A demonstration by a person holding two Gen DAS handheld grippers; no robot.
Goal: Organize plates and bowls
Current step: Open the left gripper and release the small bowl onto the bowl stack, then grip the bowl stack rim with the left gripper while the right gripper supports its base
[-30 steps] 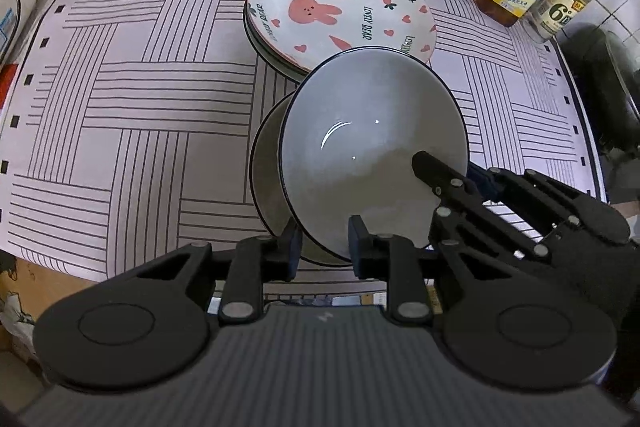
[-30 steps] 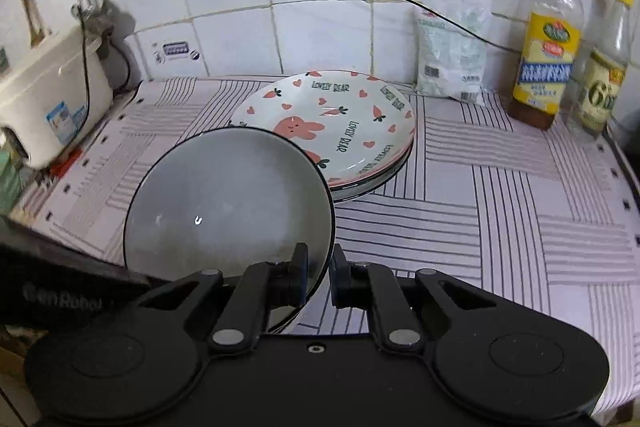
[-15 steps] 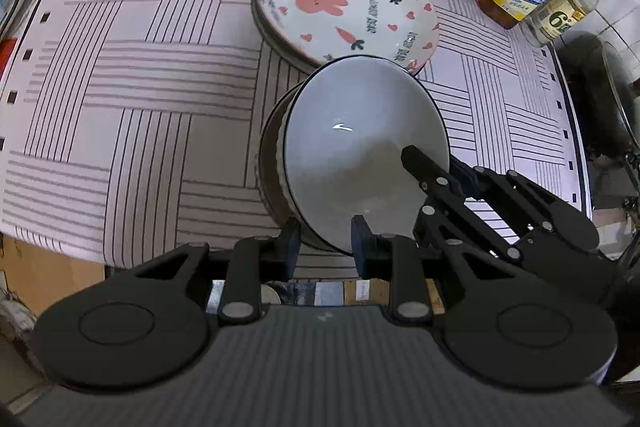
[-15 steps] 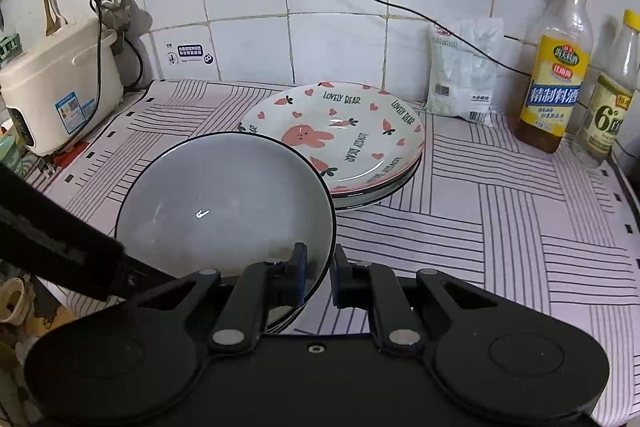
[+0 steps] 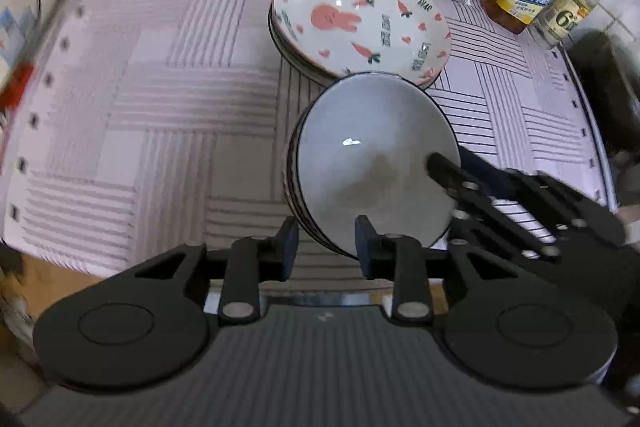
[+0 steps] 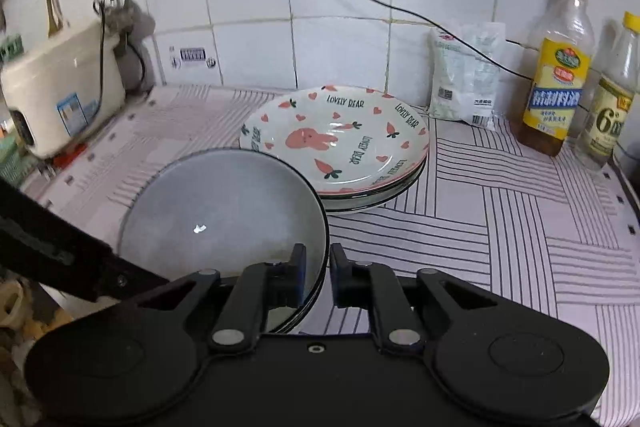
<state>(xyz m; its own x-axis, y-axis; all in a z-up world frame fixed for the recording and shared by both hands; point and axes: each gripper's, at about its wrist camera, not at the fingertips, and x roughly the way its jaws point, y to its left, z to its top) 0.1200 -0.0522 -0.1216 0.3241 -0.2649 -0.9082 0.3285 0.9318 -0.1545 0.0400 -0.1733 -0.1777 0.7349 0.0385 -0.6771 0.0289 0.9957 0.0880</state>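
Observation:
A grey bowl [image 5: 372, 159] with a dark rim sits nested on top of other bowls near the counter's front edge; it also shows in the right wrist view [image 6: 224, 211]. My right gripper [image 6: 318, 277] is shut on its rim, one finger inside and one outside; it shows in the left wrist view [image 5: 448, 171] at the bowl's right side. My left gripper [image 5: 326, 245] is open, fingers apart at the bowl's near edge. Behind stands a stack of plates topped by the bunny plate [image 5: 358, 21], which also shows in the right wrist view [image 6: 336, 139].
A striped mat [image 5: 160, 99] covers the counter. Two bottles [image 6: 558, 75] and a white bag [image 6: 466, 75] stand at the back right by the tiled wall. A rice cooker [image 6: 60, 87] sits at the back left. A dark pan [image 5: 604, 83] lies at the right edge.
The grey bowl has come down from a tilted, lifted pose onto the bowl stack. My left gripper has opened and let go of its rim. The right gripper still holds it.

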